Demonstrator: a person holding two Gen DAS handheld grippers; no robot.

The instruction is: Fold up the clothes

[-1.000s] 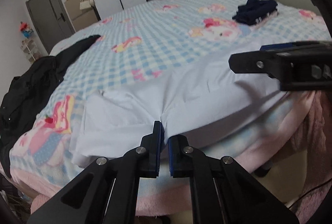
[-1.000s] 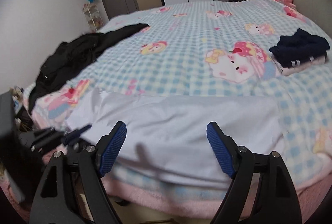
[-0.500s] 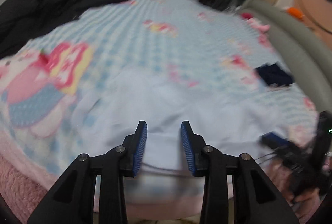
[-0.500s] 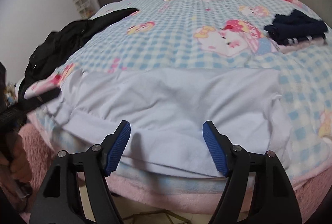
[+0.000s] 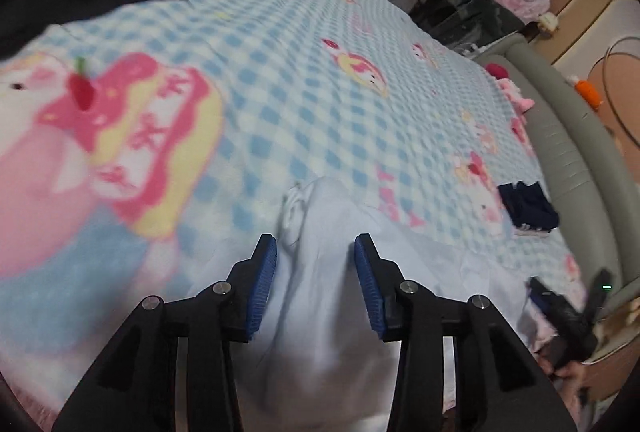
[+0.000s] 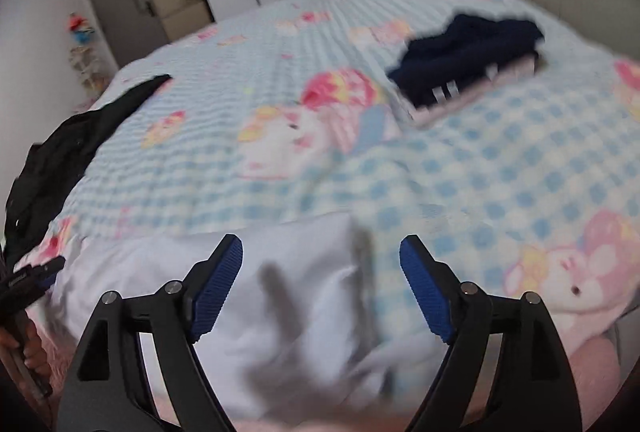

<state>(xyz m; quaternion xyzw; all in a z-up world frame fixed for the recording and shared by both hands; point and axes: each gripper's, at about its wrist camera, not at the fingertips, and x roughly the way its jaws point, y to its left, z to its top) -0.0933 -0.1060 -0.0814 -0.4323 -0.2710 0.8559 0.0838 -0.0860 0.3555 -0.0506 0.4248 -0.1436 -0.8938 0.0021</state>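
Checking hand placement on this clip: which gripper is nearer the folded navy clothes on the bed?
Right. The right gripper hangs over the white garment's end nearest the navy clothes; the left gripper, jaws just opened, is at the far end.

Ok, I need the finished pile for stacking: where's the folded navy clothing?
In the right wrist view the folded navy clothing lies upper right on the checked blanket, far beyond the white garment.

A garment (image 6: 280,272) lies at the bed's (image 6: 520,159) near edge; folded clothes (image 6: 468,55) far right, a jacket (image 6: 60,151) left.
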